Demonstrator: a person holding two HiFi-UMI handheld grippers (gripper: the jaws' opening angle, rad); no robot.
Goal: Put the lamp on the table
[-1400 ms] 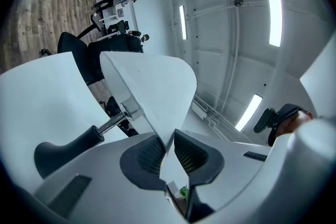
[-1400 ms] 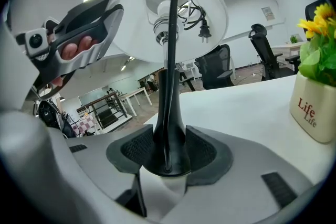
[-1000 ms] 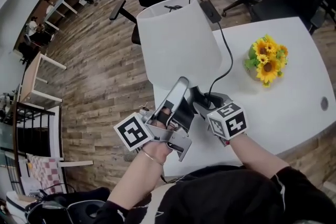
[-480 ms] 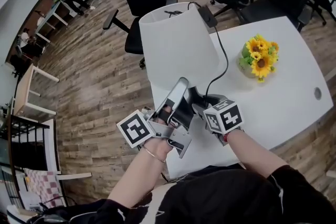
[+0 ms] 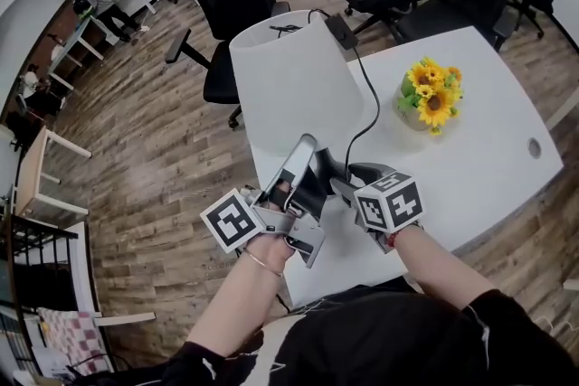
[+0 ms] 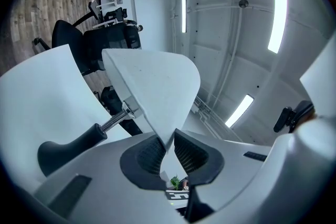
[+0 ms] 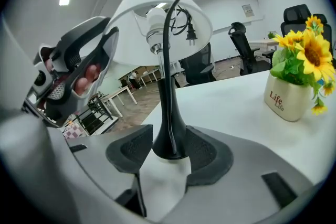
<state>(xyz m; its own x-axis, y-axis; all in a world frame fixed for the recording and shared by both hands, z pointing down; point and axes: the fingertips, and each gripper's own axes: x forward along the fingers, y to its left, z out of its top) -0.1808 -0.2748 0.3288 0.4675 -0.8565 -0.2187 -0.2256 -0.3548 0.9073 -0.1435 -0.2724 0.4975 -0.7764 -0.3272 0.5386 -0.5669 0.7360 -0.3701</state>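
head view has the white table point(image 5: 479, 158) filling the right side, with its near-left corner under both hands. the lamp point(image 5: 289, 86) leans over that corner. its white shade point(image 6: 152, 86) hangs far and left, out past the table's edge, and the long axis runs from there down and nearer to the black base point(image 7: 169, 134). the right gripper point(image 7: 169, 157) is clenched on the base's flare, with the table top directly beneath; i cannot tell whether base and top touch. the left gripper point(image 6: 167, 152) pinches the shade's lower rim, pointing slightly up. setting it down likely means the right hand lowers the base while the left tips the shade upright over it. a pot of sunflowers point(image 5: 425, 99) stands well apart to the far right, and the cord point(image 5: 366, 104) trails toward it.
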